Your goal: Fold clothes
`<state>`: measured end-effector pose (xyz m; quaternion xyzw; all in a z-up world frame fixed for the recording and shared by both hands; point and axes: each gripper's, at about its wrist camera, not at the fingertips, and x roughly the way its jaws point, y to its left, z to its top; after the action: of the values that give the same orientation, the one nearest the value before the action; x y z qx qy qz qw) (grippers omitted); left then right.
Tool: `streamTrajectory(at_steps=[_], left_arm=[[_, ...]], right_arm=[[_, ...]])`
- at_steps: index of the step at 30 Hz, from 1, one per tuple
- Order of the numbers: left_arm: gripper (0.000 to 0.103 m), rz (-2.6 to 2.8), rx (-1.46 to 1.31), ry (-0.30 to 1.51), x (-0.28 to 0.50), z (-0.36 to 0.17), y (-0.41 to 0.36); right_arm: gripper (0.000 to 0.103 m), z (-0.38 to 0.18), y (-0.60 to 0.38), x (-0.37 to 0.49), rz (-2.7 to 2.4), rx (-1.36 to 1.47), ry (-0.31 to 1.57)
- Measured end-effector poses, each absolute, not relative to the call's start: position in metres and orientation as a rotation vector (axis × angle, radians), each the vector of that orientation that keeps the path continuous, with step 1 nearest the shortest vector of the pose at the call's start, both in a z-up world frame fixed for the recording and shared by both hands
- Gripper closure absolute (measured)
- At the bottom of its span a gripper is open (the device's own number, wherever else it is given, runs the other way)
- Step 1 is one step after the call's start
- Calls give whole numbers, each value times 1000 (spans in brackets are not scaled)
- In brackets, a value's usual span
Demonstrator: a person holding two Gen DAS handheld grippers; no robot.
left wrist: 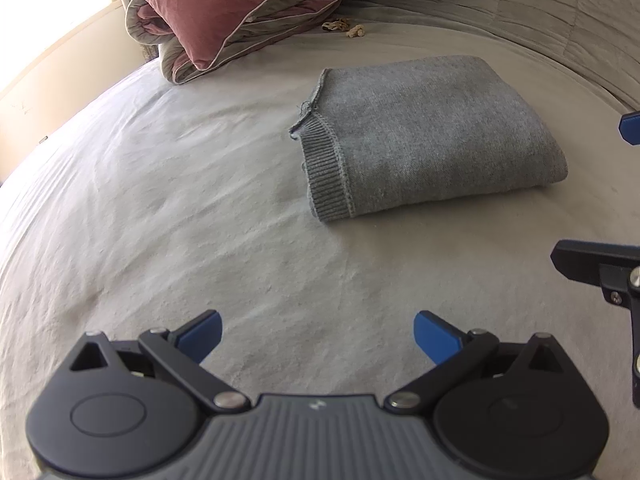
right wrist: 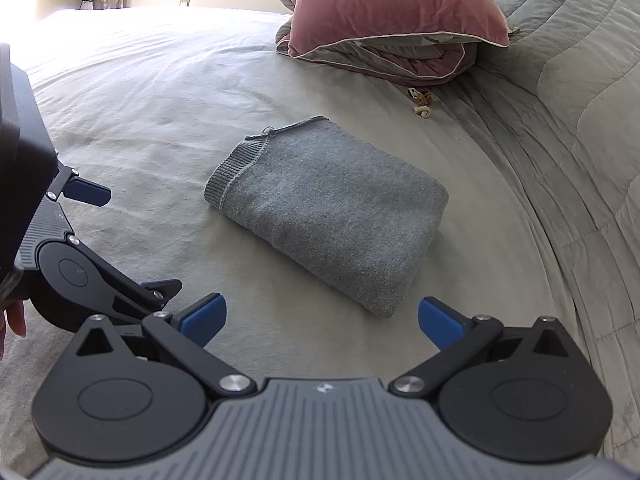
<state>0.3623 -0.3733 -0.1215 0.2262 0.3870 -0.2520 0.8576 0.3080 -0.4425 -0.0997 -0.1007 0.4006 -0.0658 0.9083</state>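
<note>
A grey knit sweater [left wrist: 424, 132] lies folded into a compact rectangle on the pale bed sheet [left wrist: 160, 208], ribbed hem toward the left. It also shows in the right wrist view [right wrist: 332, 208]. My left gripper [left wrist: 318, 340] is open and empty, held above the sheet short of the sweater. My right gripper [right wrist: 322, 322] is open and empty, just short of the sweater's near corner. The left gripper also shows at the left edge of the right wrist view [right wrist: 132, 240], and the right gripper's fingers [left wrist: 630, 126] at the right edge of the left wrist view.
A folded maroon and grey comforter [right wrist: 392, 20] lies at the far side of the bed, also in the left wrist view [left wrist: 236, 12]. A grey quilted blanket [right wrist: 580, 100] covers the right side. Small tan objects [right wrist: 420, 102] lie near the comforter.
</note>
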Motion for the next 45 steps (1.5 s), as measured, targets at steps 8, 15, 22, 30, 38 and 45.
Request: streamTrajectory(at_steps=[8,15,22,30,38,45], left_arm=[[1,-533,477,814,363,-122,-374],[1,-544,475,815,361,-122,-374],[1,-580,368,861,363,-112,-352],[1,-570,371,871,326,-77,-318],[1,-618,351,848,262,-25,-285],[1,-600,386,825,199,-5,-261]], right_arm=[[0,-101,-440,308,-126,-219,832],[0,-103,-437,309,-112,-227,834],[0,-103,-446,322,-159,-182,897],[0,-71,-435,303,-185,-117,967],[0,-31,-411,263,-234,-41,970],[0,-10,-380,200,-259,-4,932]])
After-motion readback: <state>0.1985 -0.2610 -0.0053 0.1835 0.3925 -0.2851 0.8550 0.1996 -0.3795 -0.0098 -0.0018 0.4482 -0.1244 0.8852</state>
